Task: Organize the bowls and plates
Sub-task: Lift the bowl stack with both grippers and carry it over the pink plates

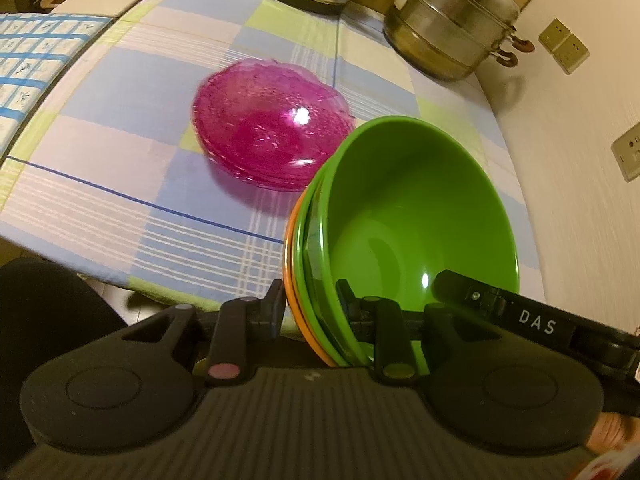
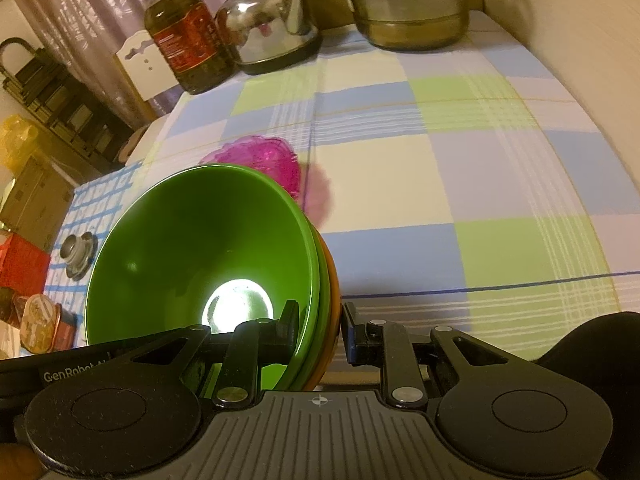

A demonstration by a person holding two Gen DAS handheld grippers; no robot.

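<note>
Currently, in the left wrist view, the left gripper (image 1: 311,300) is clamping the near rim of the bowl stack (image 1: 408,220), green nested over orange, at 5 o'clock from the pink glass plates (image 1: 268,124) lying on the checked tablecloth (image 1: 120,128); a slip is likely if the nested bowls shift within that narrow pinch. In the right wrist view, the right gripper (image 2: 320,324) is gripping the opposite rim of the same stack, jaws narrowly apart, so uneven pull between the hands could be tilting or separating the bowls.

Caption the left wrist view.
Left gripper clamps nested green and orange plastic bowls above checked tablecloth, near pink glass plates.
</note>
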